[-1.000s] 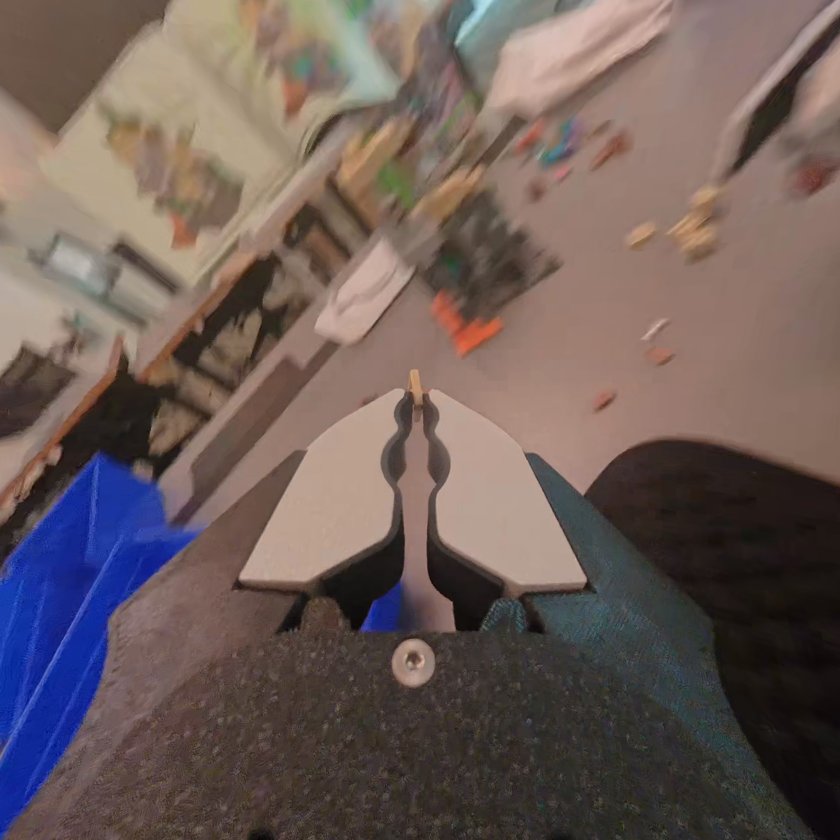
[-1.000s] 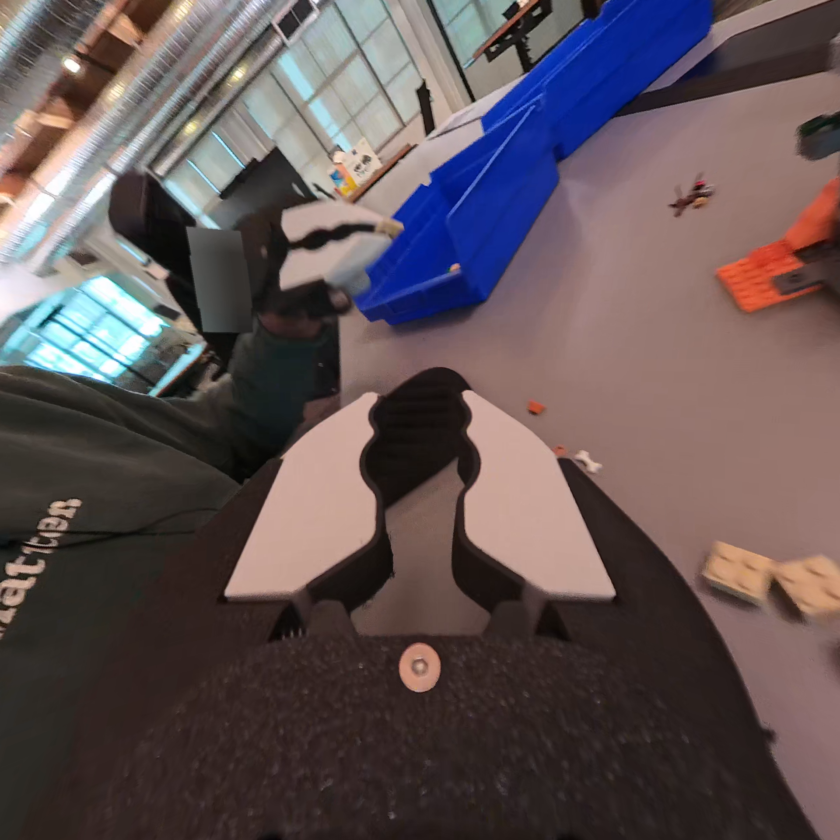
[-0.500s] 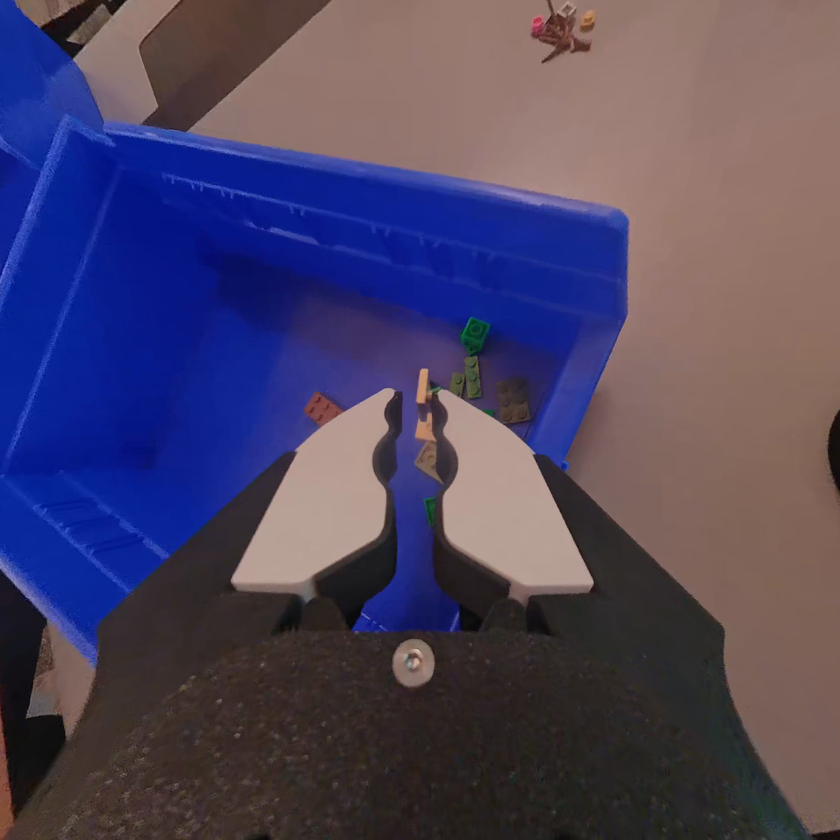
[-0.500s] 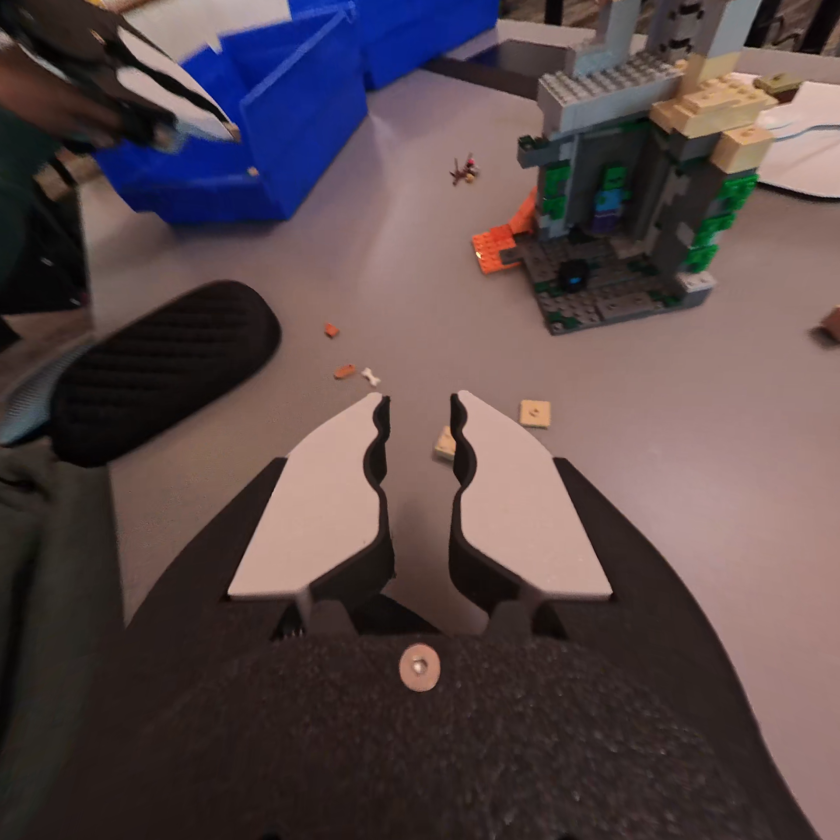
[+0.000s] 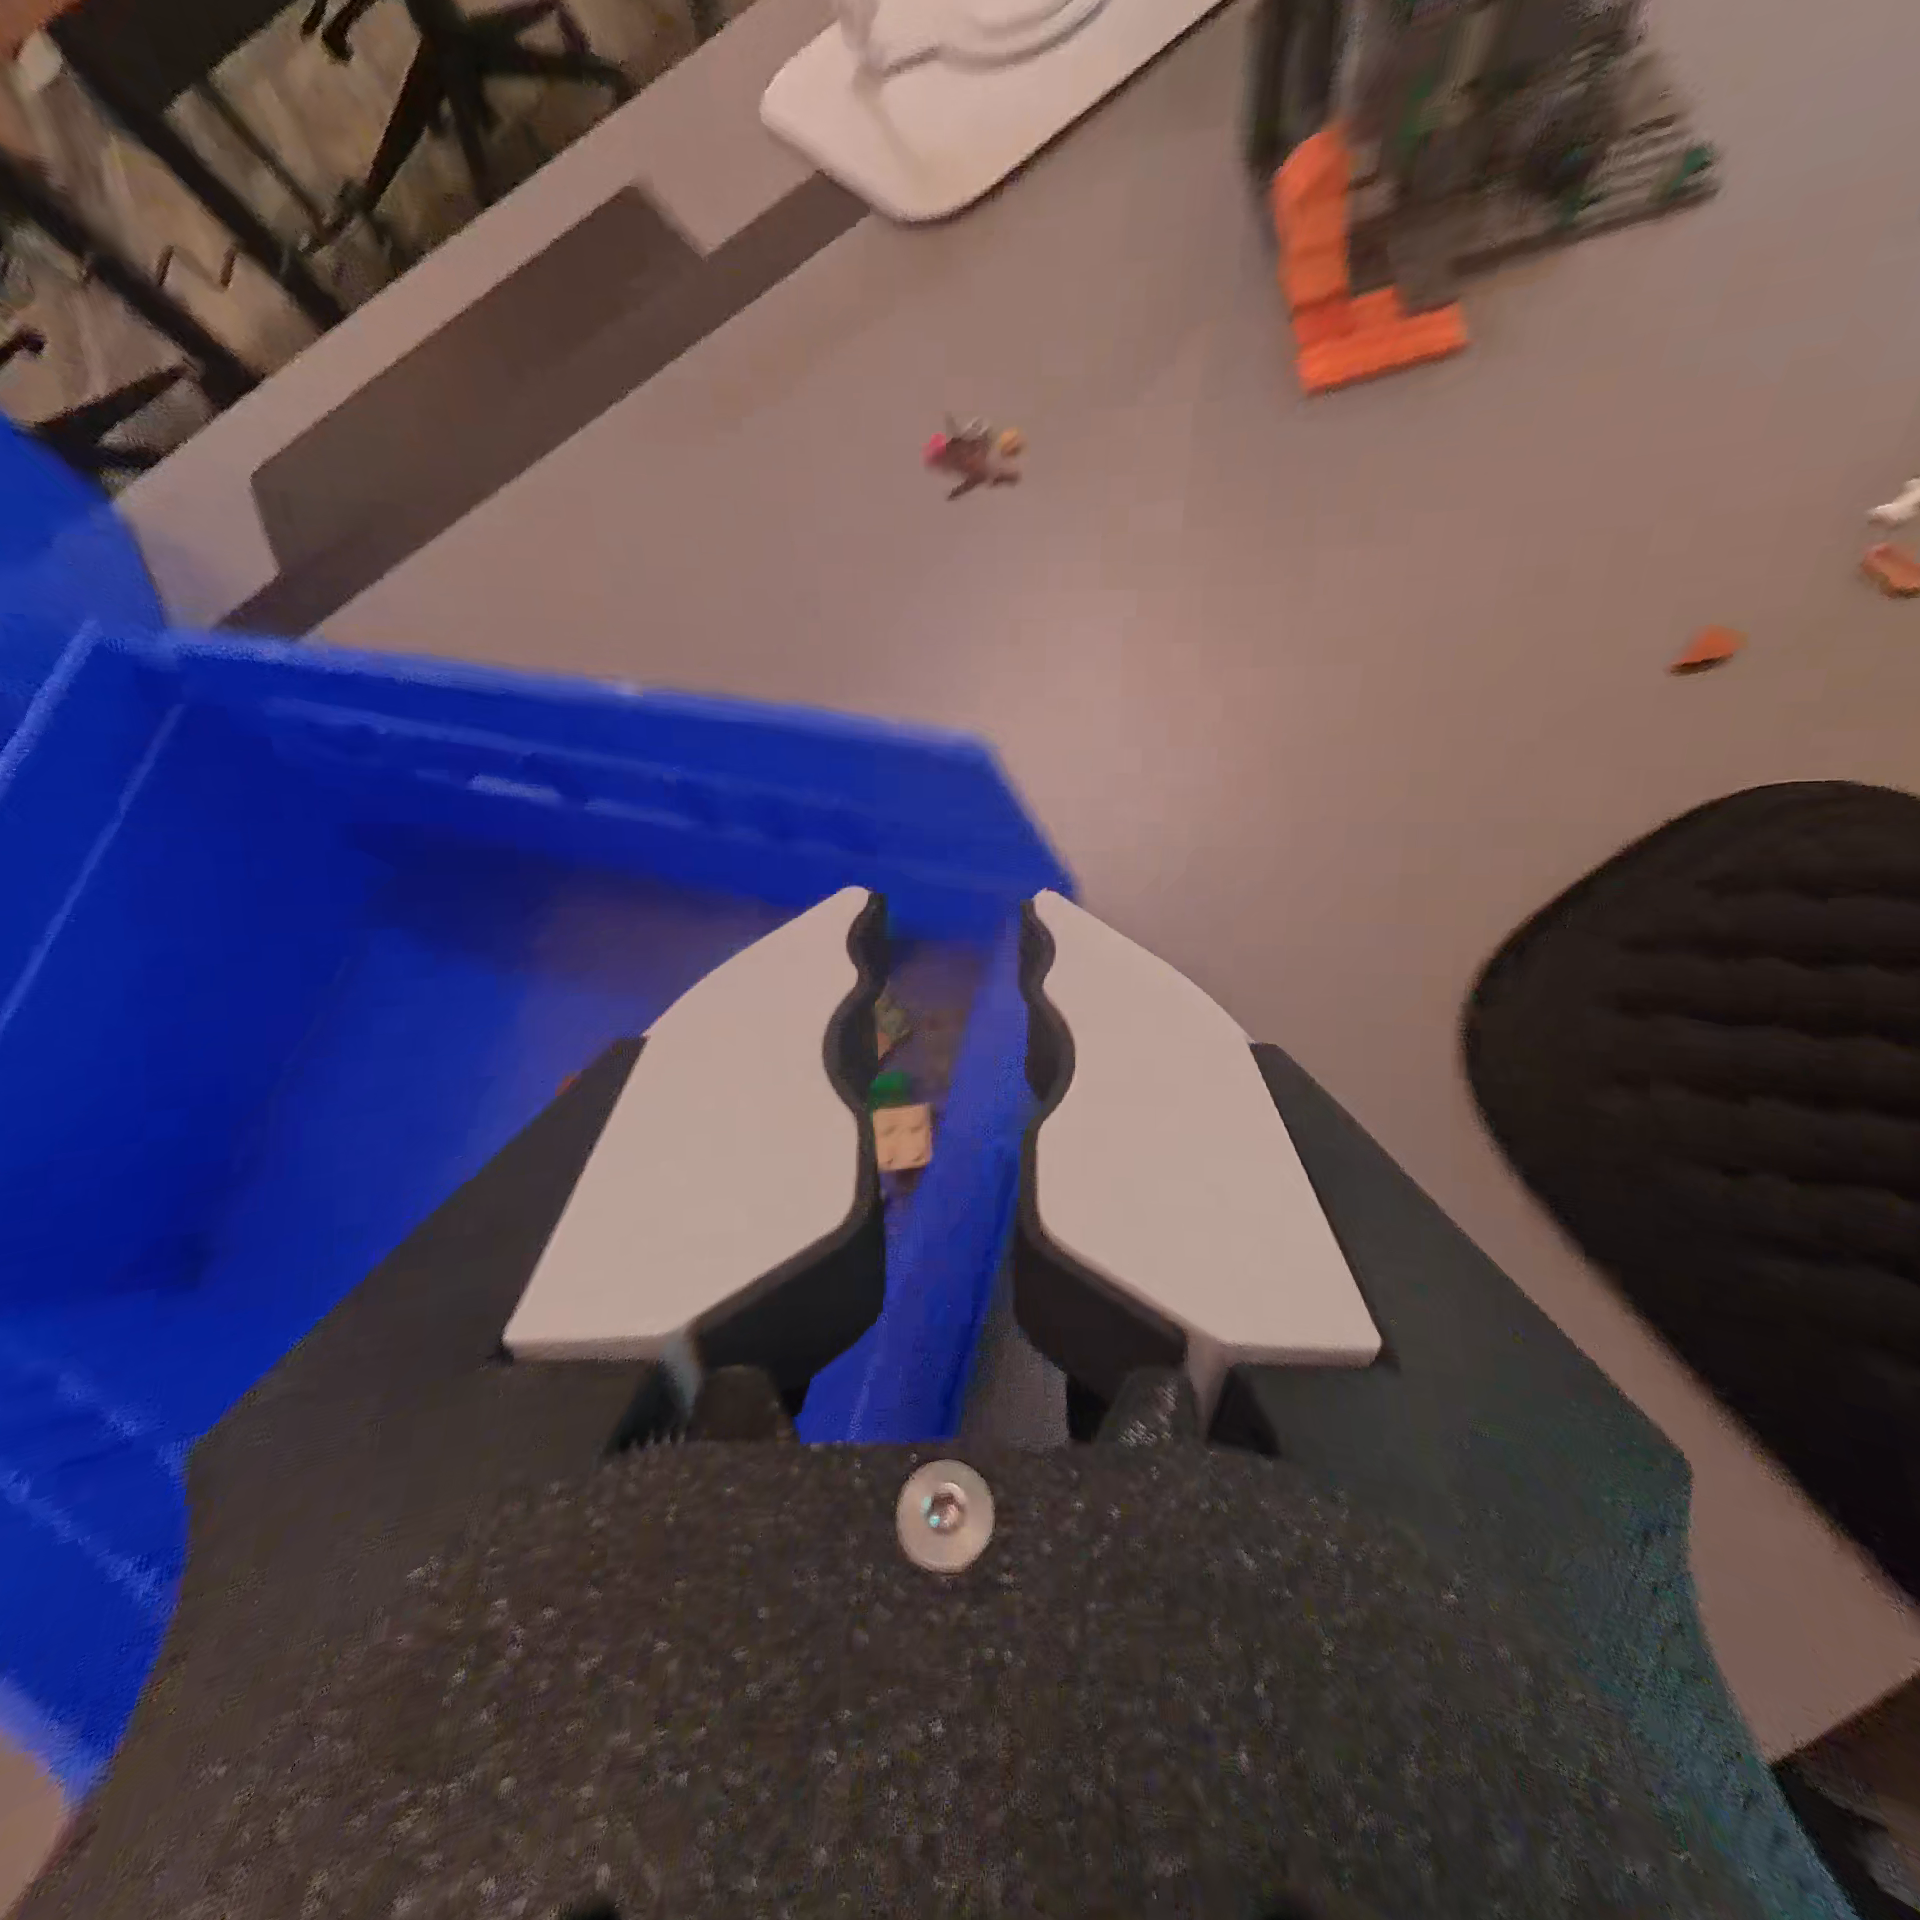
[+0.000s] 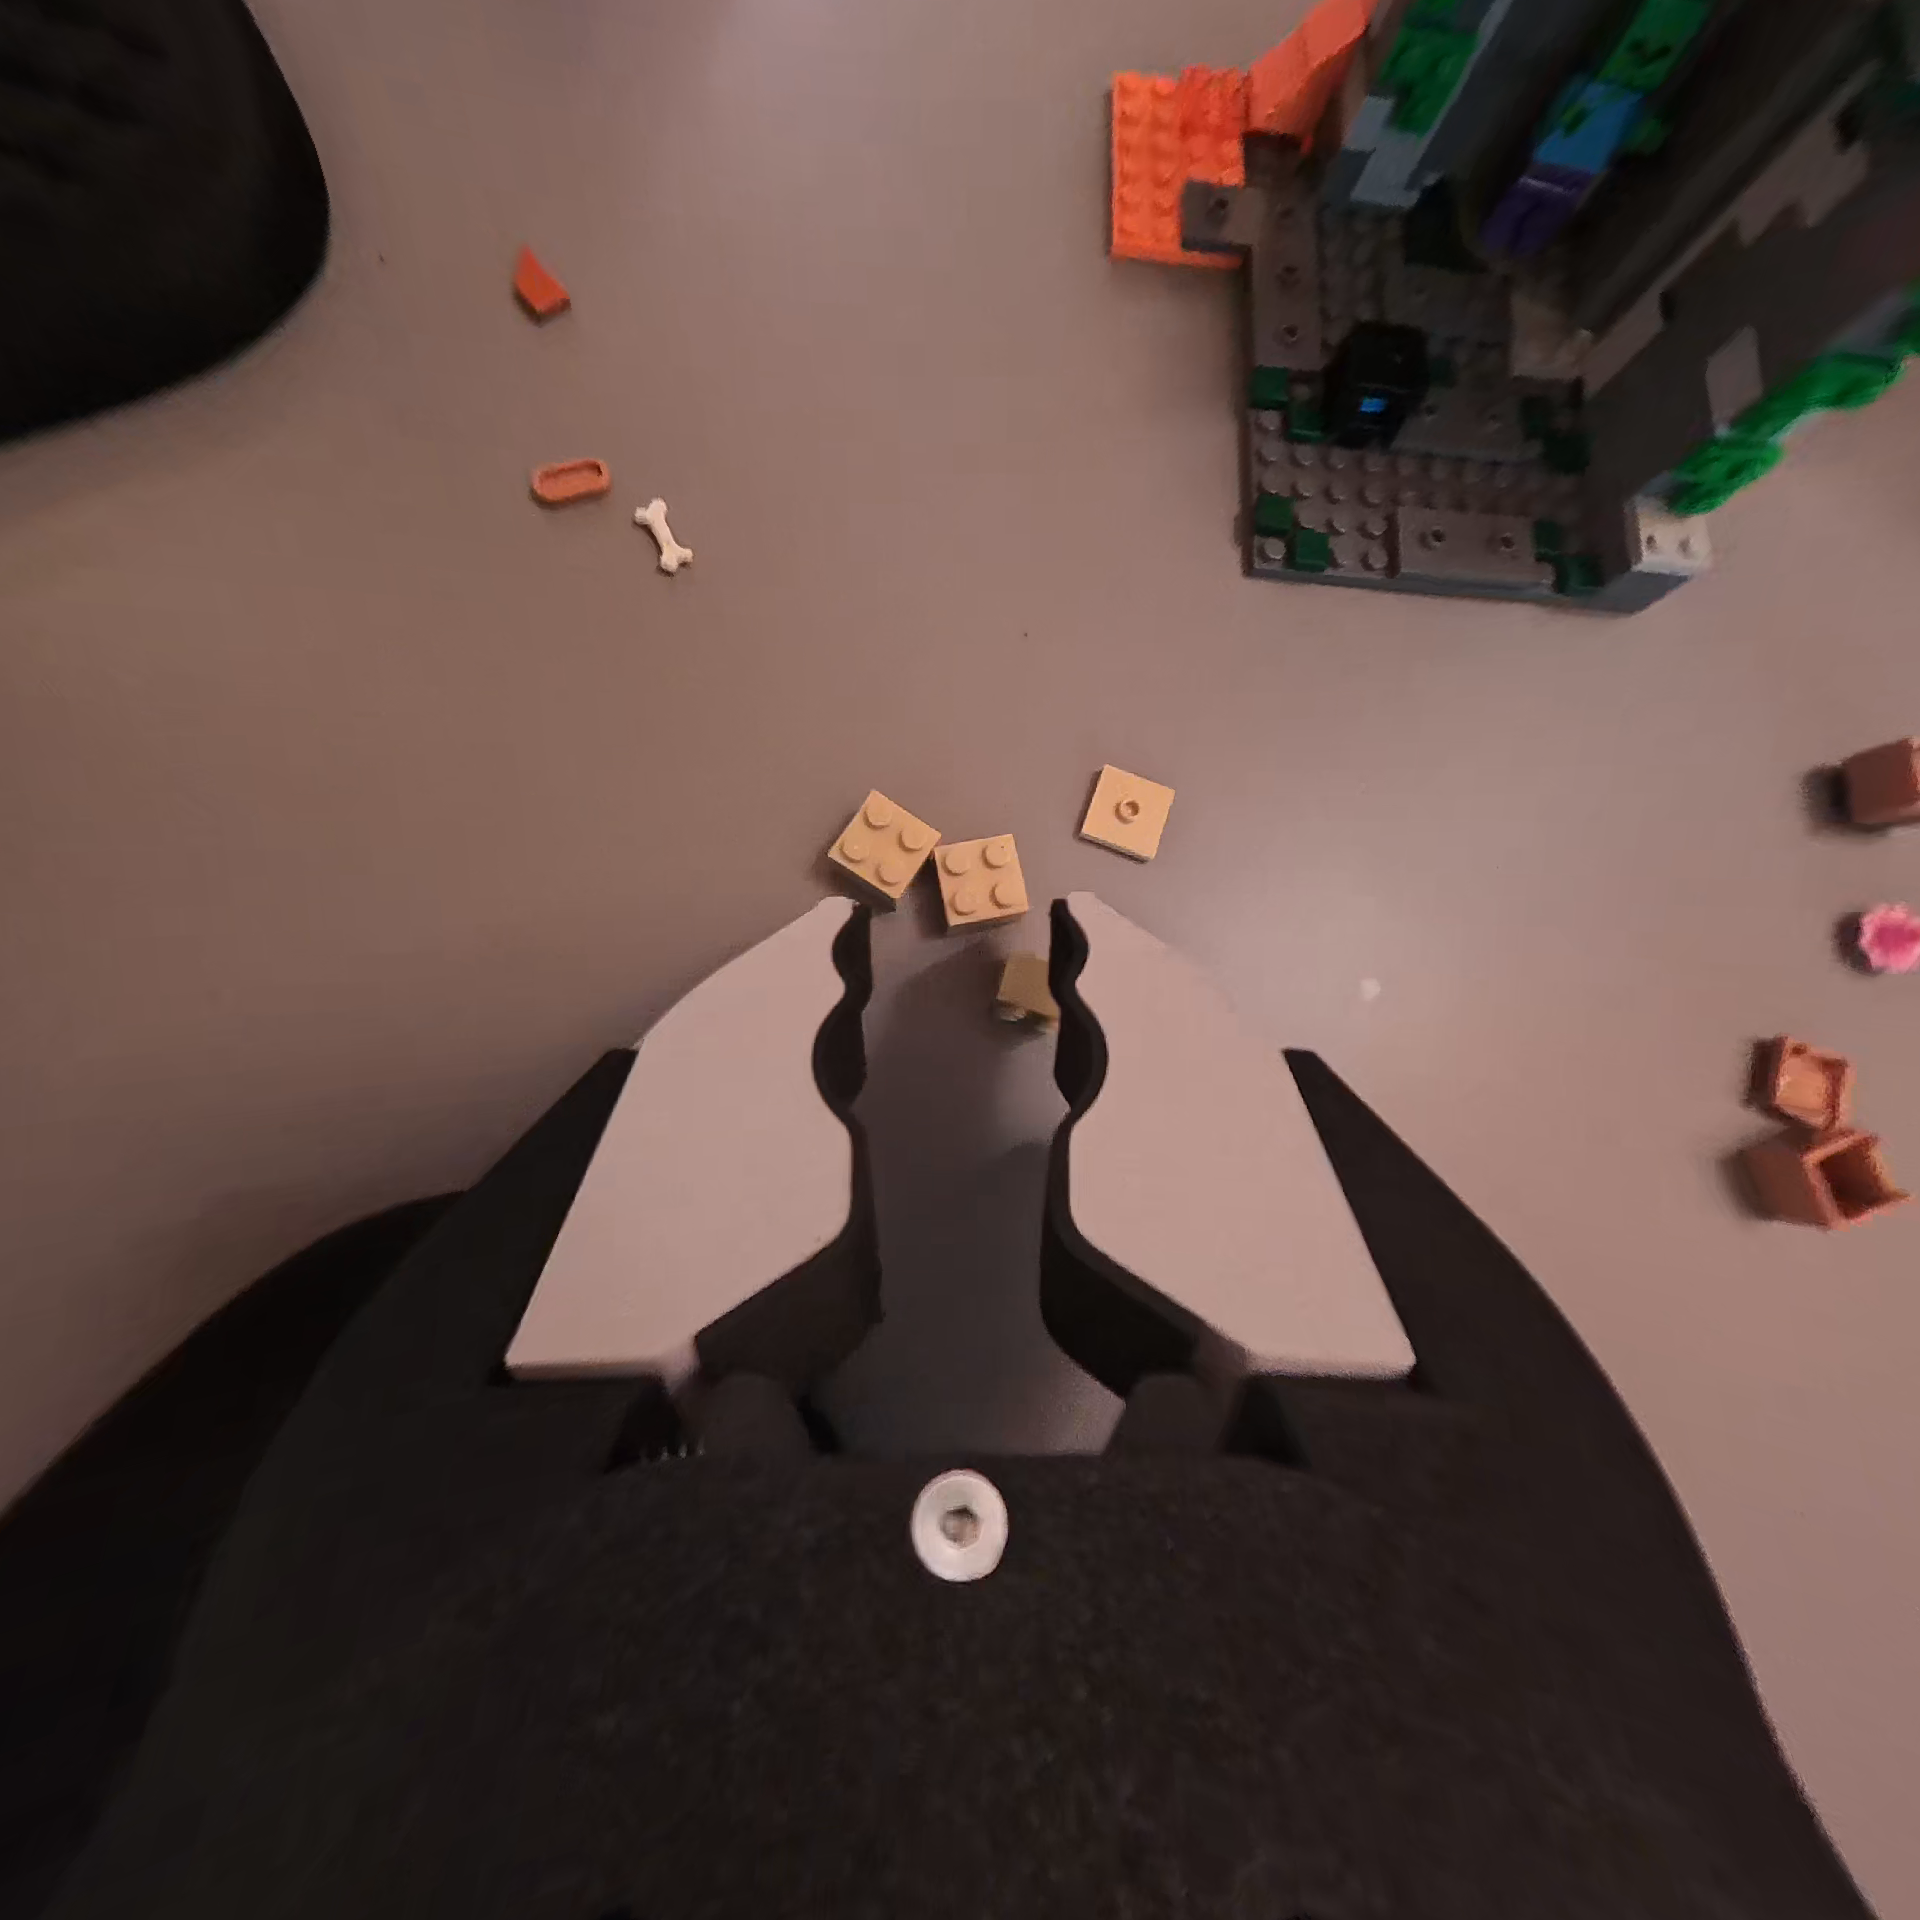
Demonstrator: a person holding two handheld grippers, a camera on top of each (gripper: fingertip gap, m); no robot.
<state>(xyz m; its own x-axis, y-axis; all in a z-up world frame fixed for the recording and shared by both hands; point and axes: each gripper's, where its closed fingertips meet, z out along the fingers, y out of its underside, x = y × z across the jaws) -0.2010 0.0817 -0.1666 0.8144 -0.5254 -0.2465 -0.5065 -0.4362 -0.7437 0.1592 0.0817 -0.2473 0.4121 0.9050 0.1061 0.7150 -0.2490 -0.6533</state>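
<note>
Left claw (image 5: 951, 904) hangs over the near right corner of the blue bin (image 5: 312, 987), its jaws parted a little and holding nothing; we see the bin's right wall running up through the gap, and small pieces on the bin floor between the fingers, among them a tan plate (image 5: 902, 1138) and a green bit (image 5: 889, 1087). Our right claw (image 6: 954, 906) hovers low over the grey table (image 6: 831, 644), jaws moderately open and empty. At its 12 o'clock, just past the tips, lie two tan four-stud plates (image 6: 884, 847) touching or nearly so, with a tan single-stud tile (image 6: 1127, 827) at 1 o'clock. A small olive piece (image 6: 1027, 995) sits between the fingers, against the right one. Toward 10 o'clock we find a white bone (image 6: 664, 535), and the brick building (image 6: 1507, 343) stands at 2 o'clock
</note>
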